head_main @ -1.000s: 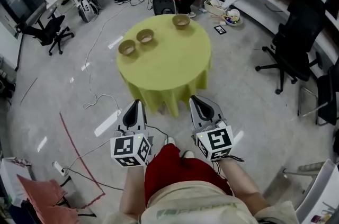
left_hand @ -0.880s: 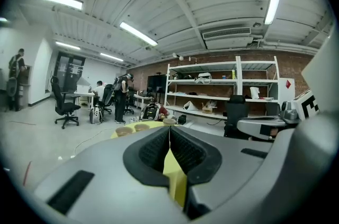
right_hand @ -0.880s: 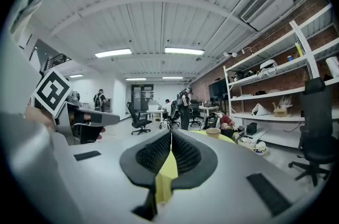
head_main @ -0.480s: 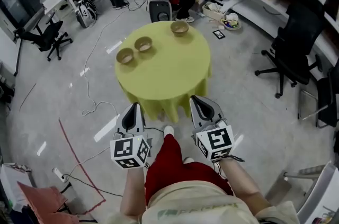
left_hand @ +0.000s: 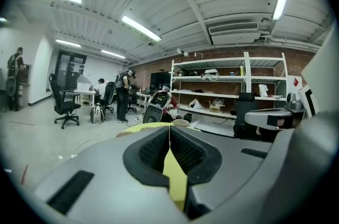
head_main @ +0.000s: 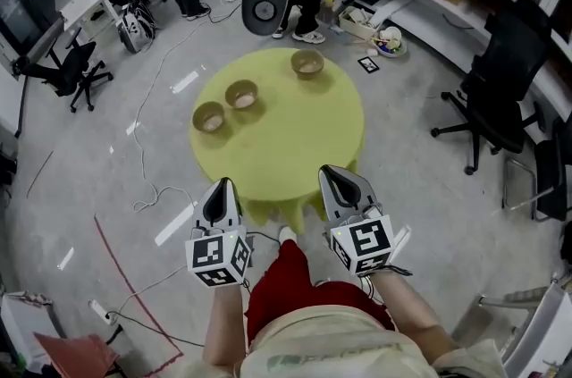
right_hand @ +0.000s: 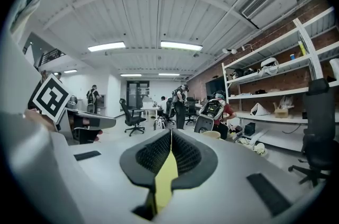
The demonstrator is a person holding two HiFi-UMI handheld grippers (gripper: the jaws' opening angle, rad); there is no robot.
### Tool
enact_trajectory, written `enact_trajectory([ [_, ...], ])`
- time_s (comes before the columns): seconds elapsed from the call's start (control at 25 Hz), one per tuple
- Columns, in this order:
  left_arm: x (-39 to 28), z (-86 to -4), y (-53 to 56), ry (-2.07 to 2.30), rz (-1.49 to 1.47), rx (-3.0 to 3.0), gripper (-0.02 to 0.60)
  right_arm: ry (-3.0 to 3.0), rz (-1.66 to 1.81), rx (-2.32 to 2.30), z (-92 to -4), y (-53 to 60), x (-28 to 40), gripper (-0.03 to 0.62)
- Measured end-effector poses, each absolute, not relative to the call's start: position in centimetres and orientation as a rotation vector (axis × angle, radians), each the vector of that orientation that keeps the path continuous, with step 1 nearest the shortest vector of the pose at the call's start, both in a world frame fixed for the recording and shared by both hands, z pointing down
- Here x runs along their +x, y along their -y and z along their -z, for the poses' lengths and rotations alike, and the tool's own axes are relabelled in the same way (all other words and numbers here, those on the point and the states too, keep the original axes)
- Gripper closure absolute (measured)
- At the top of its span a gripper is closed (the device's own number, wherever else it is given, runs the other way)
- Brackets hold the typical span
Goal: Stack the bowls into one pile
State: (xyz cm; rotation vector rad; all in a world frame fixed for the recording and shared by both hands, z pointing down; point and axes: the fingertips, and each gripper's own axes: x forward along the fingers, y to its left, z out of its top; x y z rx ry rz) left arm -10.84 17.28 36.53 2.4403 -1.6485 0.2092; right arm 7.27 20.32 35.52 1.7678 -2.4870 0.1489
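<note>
from the head view, the left gripper (head_main: 222,187) hung off the near edge of the round table (head_main: 295,153), its marker cube (head_main: 219,256) printed with black-and-white squares and no letters. on the yellow-green cloth, the left bowl (head_main: 209,117) sat by the table's left edge and the middle bowl (head_main: 242,94) just beside it, nearer the far edge, the two apart. the far bowl (head_main: 307,63) stood by the far edge, well apart from both. each bowl showed only its own pale inside. the right gripper (head_main: 331,175) hung off the near edge too, to the right.

only the head view showed all three bowls and their spacing. the left gripper view looked level across the table: the left gripper (left_hand: 169,130) had its ribbed pads pressed together at the tips, grasping nothing, with a yellow strip of cloth showing below them and the far bowl (left_hand: 181,123) as a rim just beyond. the right gripper view showed the right gripper (right_hand: 170,135) likewise clenched on nothing, the far bowl (right_hand: 212,134) to the right of its tips, and the left gripper's marker cube (right_hand: 48,98) at the left edge.
</note>
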Motion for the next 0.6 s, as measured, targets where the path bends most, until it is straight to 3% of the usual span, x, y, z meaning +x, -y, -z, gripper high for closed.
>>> enact_trajectory([
  [0.6, -17.0, -38.4, -1.8, 1.619, -0.271, 2.411, 0.558, 2.470, -0.172, 1.724, -35.8, -4.3, -0.1, 0.557],
])
